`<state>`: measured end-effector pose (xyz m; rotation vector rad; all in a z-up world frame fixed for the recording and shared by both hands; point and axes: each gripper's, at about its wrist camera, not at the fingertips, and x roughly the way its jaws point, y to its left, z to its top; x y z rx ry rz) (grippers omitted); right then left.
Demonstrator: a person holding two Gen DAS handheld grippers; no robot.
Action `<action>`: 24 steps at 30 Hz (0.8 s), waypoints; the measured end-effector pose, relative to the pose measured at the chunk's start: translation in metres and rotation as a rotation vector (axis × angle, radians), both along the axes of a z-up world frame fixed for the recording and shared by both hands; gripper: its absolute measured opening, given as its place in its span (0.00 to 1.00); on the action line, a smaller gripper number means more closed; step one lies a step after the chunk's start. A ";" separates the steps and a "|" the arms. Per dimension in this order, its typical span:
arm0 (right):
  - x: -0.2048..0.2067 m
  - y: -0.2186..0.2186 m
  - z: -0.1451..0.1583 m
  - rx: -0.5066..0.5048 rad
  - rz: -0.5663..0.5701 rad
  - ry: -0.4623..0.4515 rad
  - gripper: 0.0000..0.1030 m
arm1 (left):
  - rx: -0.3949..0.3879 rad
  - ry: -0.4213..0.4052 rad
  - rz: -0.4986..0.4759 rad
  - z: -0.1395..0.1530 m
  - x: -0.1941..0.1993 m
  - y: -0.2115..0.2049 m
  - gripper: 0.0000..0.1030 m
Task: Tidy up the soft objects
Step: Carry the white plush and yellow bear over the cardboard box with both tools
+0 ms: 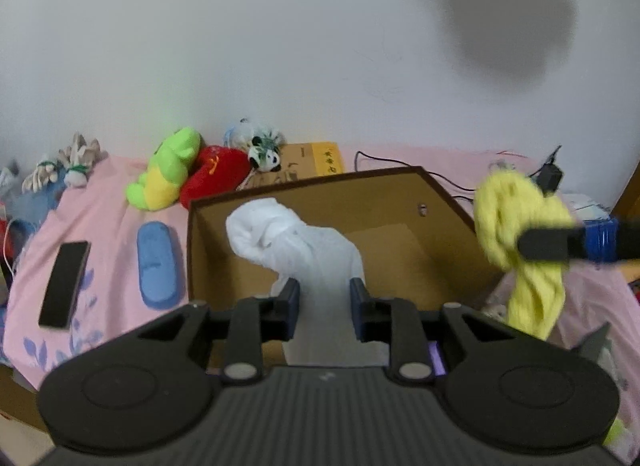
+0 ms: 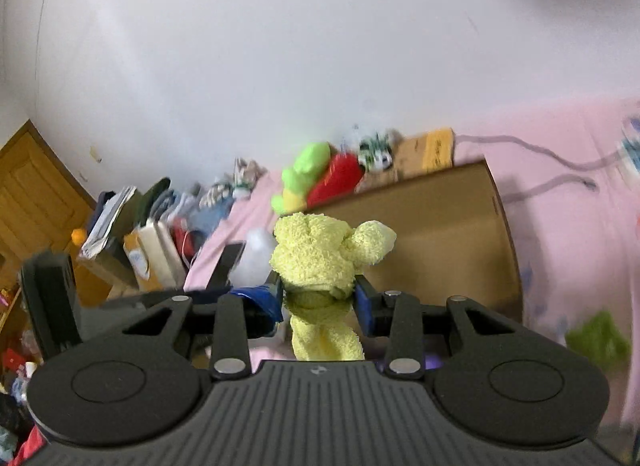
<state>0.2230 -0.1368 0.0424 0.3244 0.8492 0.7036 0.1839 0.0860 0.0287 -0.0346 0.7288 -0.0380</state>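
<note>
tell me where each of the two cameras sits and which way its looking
Left wrist: sits on the left gripper, looking forward and down into the open cardboard box on the pink bedspread; its own fingers pinch a white cloth, and the right gripper shows at the right edge.
Right wrist: sits on the right gripper, looking toward the box's outer side; its fingers clamp a yellow towel.
Shared: box, yellow towel, white cloth, green plush, red plush, wall.

Box [image 1: 400, 201] on bed [image 1: 112, 193]; phone [image 1: 64, 284] and case [image 1: 157, 264] left of box; plush toys [image 1: 192, 169] behind, along bed's far edge by wall [image 1: 280, 45].
</note>
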 end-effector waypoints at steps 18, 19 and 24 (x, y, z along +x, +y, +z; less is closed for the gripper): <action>0.081 0.071 -0.089 -0.226 -0.023 0.095 0.20 | 0.098 0.183 0.022 -0.067 0.084 0.023 0.29; 0.084 0.074 -0.093 -0.225 -0.023 0.108 0.20 | 0.104 0.188 0.023 -0.070 0.085 0.022 0.29; 0.098 0.089 -0.103 -0.216 -0.024 0.121 0.23 | 0.147 0.197 0.045 -0.078 0.093 0.022 0.42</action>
